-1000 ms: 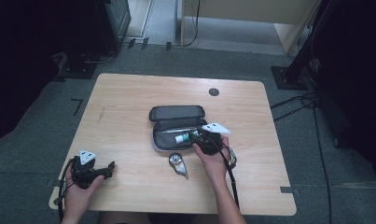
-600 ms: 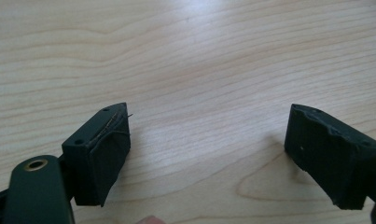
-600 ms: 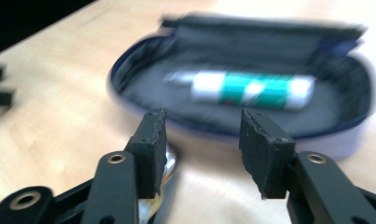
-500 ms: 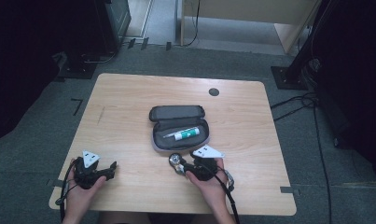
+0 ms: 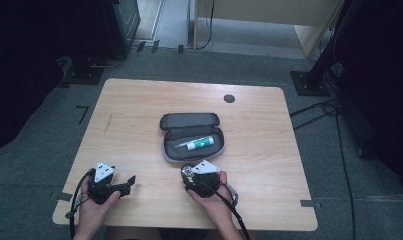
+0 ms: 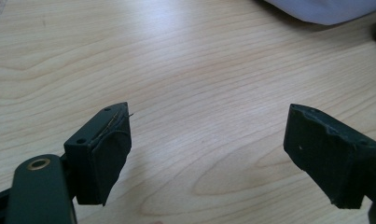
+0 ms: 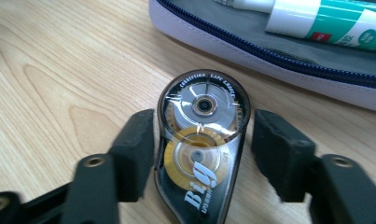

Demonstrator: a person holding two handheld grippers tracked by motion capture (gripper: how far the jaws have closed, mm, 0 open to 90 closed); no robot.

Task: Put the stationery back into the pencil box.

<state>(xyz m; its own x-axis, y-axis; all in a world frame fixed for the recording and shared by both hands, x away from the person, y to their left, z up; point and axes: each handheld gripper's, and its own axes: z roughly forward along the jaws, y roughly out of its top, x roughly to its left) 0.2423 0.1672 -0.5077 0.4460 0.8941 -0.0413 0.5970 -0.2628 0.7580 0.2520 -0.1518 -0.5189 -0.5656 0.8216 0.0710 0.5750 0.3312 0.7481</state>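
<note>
Near the table's (image 5: 139,100) front edge, the right gripper (image 7: 202,140), jaws spread, straddles the correction tape (image 7: 202,144) just before the open pencil case (image 5: 191,136), apparently mid-pickup; closing comes next, while the left gripper (image 6: 209,154) idles spread.

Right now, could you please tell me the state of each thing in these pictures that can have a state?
Grey zippered fabric pencil case: unzipped, lid folded back, flat on the table.
Green-and-white glue tube: lying inside the case.
Clear plastic correction tape dispenser: flat on the table between the right tool's jaws, not clamped.
Left tool: open, holding nothing.
Right tool: open around the dispenser.
</note>
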